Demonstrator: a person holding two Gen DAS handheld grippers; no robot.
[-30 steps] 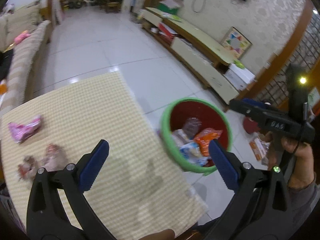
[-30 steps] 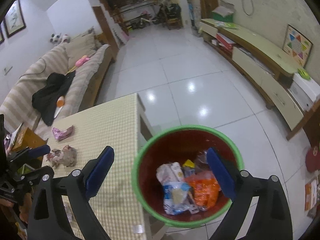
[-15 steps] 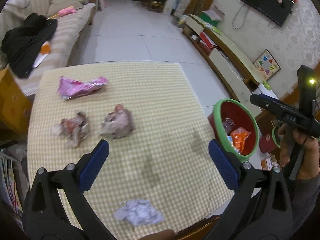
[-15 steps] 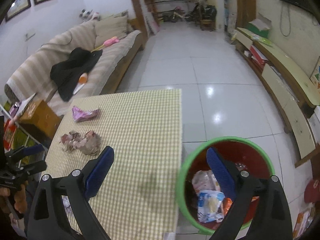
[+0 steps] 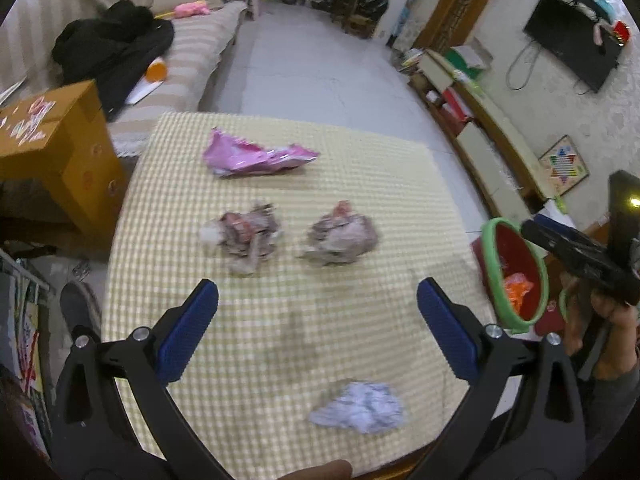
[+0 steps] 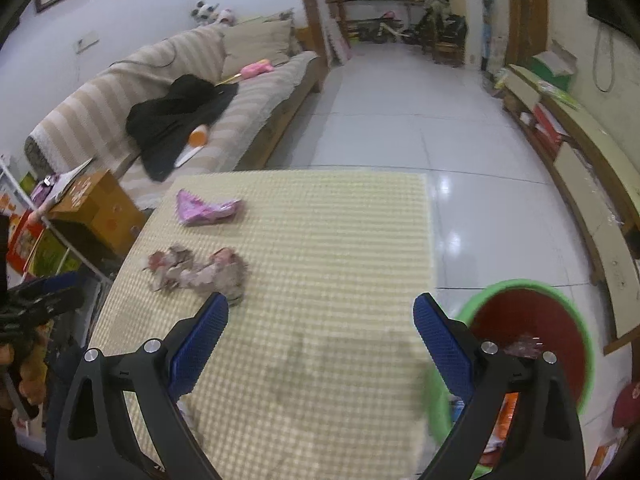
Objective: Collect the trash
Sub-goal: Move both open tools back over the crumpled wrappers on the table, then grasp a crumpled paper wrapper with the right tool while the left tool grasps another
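Far left of the room, a striped sofa [image 6: 120, 92] runs along the wall with a black garment [image 6: 176, 108] heaped on it, and an orange-brown cardboard box [image 5: 52, 148] sits just beside the near sofa end. In front of both stands the table [image 5: 280, 340] under a yellow checked cloth. On that cloth, a pink wrapper [image 5: 256, 156] lies toward the far edge. Nearer the middle, two crumpled reddish-grey wads lie side by side: the left wad [image 5: 244, 236] and the right wad [image 5: 340, 236], close together but apart in the left wrist view. A crumpled white paper ball [image 5: 360, 408] lies at the near edge, closest to the camera.

Moving right, pale glossy floor tiles [image 6: 400, 120] stretch to the back of the room. Off the table's right edge stands the bin [image 6: 560, 292], green-rimmed and red inside, with an orange packet [image 5: 516, 288] and other wrappers showing in it. A long low cabinet [image 6: 592, 184] lines the right wall, with a dark television [image 5: 572, 52] above.

Now the jaws. The left gripper [image 5: 318, 312] hangs over the near half of the table, blue pads spread wide, nothing between them, touching nothing; the white paper ball lies below and between its arms. The right gripper [image 6: 320, 328] is likewise spread wide and empty, over the table's right side, its right finger [image 6: 440, 344] overlapping the bin's rim in the view.
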